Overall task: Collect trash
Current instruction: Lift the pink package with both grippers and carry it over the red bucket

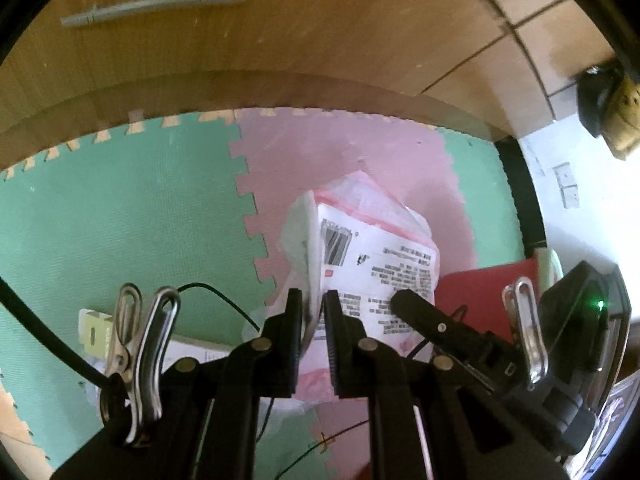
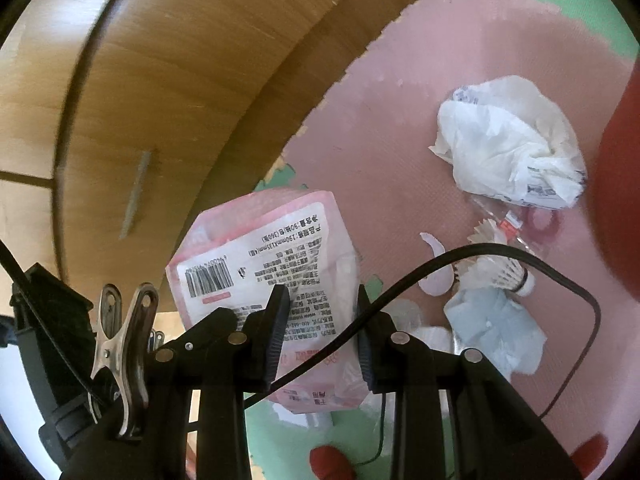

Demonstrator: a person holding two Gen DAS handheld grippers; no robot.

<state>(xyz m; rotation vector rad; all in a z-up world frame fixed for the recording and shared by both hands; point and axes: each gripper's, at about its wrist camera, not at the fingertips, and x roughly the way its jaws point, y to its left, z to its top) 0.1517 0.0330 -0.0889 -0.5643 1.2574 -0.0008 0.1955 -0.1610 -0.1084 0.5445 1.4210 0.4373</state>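
Note:
A pink and white tissue pack [image 1: 372,256] with a barcode and printed text hangs above the foam mat, gripped from two sides. In the left wrist view my left gripper [image 1: 313,304] is shut on a thin fold of the wrapper at the pack's left edge. One black finger [image 1: 416,314] of the right gripper reaches onto the pack from the right. In the right wrist view my right gripper [image 2: 322,304] is shut across the body of the tissue pack [image 2: 260,260], whose lower end is hidden behind the fingers.
More trash lies on the pink mat [image 2: 400,120]: a crumpled white plastic bag [image 2: 508,148], a shuttlecock [image 2: 500,272], bluish paper [image 2: 496,328]. A wooden cabinet [image 1: 280,40] with a grey handle [image 1: 156,6] borders the mat. A red folder [image 1: 480,292] lies to the right, a small carton [image 1: 94,330] to the left.

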